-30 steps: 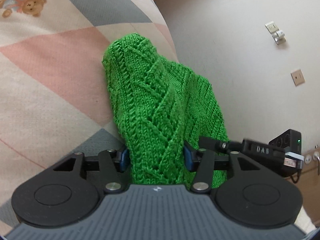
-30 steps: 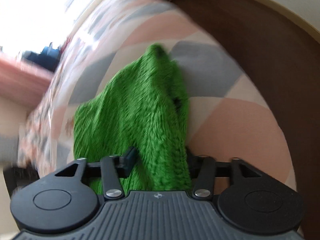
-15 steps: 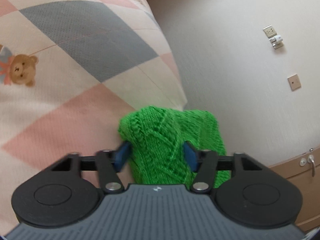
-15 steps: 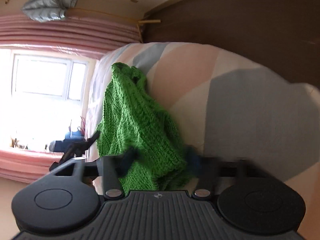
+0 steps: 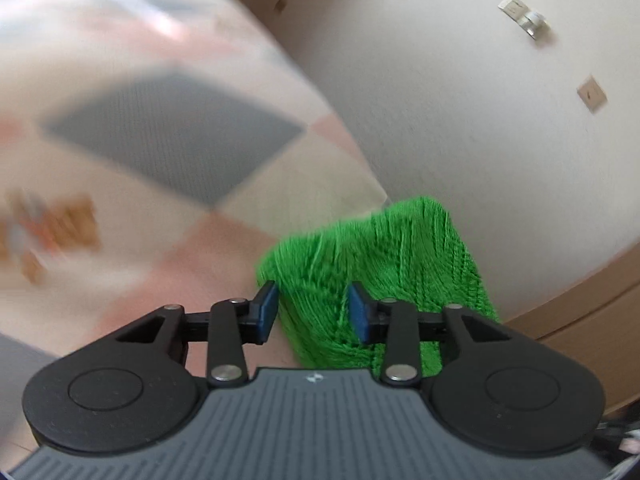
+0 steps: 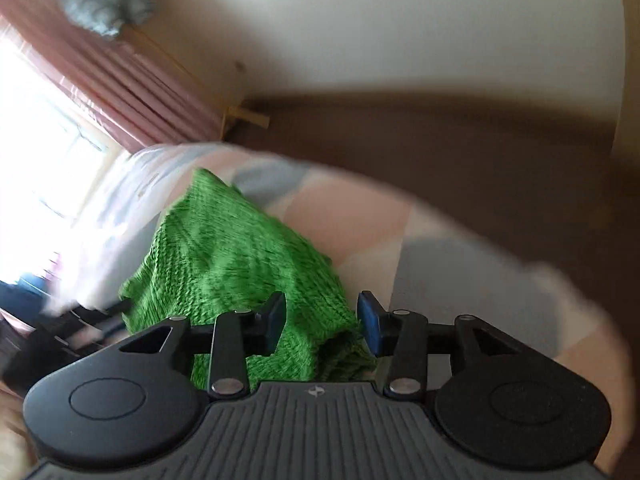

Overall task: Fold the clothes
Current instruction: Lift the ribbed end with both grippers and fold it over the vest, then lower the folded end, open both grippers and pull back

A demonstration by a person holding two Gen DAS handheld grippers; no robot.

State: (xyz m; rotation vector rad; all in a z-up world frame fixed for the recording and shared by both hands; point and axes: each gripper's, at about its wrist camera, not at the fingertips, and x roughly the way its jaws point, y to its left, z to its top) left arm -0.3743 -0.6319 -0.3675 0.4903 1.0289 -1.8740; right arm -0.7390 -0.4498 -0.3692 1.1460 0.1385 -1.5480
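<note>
A bright green knitted garment (image 5: 376, 264) lies at the edge of a patchwork quilt (image 5: 168, 140). Its near end is bunched between the blue pads of my left gripper (image 5: 313, 312), which is shut on it. In the right wrist view the same green knit (image 6: 228, 256) stretches away over the quilt (image 6: 448, 272) towards the window. My right gripper (image 6: 322, 324) is shut on its near fold. Both views are blurred by motion. The rest of the garment's shape is hidden.
A white wall (image 5: 460, 100) with sockets (image 5: 524, 16) stands right of the bed, above a wooden floor (image 5: 580, 312). A dark brown headboard (image 6: 460, 152), pink curtains (image 6: 132, 100) and a bright window (image 6: 36, 148) lie beyond the bed. The other gripper's dark body (image 6: 60, 328) shows at the left.
Both pairs of fingers have drawn closer together on the green knit. Both cameras have swung, so less of the garment shows in the left view and the right view now faces the headboard.
</note>
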